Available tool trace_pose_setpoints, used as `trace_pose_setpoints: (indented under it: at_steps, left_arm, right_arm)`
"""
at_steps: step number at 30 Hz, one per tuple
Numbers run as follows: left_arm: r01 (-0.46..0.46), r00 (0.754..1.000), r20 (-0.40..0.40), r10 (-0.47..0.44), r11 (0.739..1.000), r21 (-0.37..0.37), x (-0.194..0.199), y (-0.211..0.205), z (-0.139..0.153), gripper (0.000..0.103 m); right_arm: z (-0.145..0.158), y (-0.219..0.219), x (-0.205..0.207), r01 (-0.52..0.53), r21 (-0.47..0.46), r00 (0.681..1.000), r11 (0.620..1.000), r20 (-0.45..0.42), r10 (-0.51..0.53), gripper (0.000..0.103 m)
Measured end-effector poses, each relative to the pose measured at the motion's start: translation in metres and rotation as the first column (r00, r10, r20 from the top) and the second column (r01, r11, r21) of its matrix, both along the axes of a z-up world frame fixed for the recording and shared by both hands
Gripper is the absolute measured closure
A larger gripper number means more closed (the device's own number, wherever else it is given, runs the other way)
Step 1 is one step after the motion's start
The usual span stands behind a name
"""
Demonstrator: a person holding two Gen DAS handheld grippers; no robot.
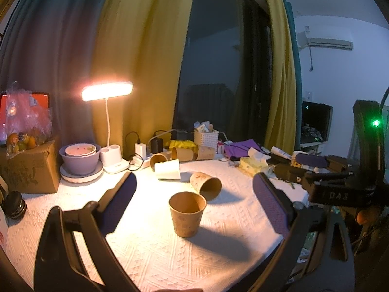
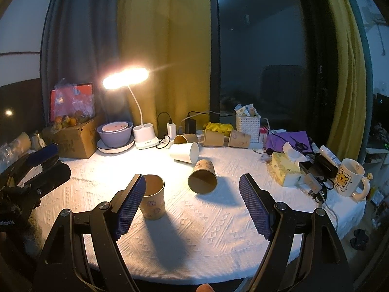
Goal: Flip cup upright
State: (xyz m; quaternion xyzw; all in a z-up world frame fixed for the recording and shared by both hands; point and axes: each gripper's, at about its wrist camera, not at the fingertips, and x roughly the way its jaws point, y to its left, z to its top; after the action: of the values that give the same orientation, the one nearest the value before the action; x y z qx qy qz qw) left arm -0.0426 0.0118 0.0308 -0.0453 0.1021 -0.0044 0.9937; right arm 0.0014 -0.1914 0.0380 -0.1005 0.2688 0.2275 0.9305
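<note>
A brown paper cup (image 1: pixel 186 214) stands upright on the white cloth, mouth up, also in the right wrist view (image 2: pixel 153 198). Behind it a second brown cup (image 1: pixel 206 185) (image 2: pixel 203 176) lies on its side, mouth toward me. A white cup (image 1: pixel 167 169) (image 2: pixel 184 152) lies on its side farther back. My left gripper (image 1: pixel 194 192) is open and empty, with the upright cup between its fingers but apart from them. My right gripper (image 2: pixel 192 189) is open and empty, its left finger (image 2: pixel 130 206) just in front of the upright cup.
More brown cups (image 2: pixel 214 138) lie on their sides at the back by a white basket (image 2: pixel 248 124). A lit desk lamp (image 2: pixel 143 136), purple bowl (image 2: pixel 114 133), cardboard box (image 2: pixel 75 138), tissue box (image 2: pixel 284 168) and mug (image 2: pixel 349 177) ring the table (image 2: pixel 206 231).
</note>
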Motion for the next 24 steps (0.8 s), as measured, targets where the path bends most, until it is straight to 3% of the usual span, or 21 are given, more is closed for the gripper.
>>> trace_pose_setpoints:
  at_steps: [24]
  left_arm:
    - [-0.001, 1.0, 0.001, 0.001, 1.0, -0.013, -0.0026, 0.0033, -0.0037, 0.006]
  right_arm:
    - [-0.0031, 0.0069, 0.0011, -0.009, -0.011, 1.0, 1.0, -0.011, 0.009, 0.021]
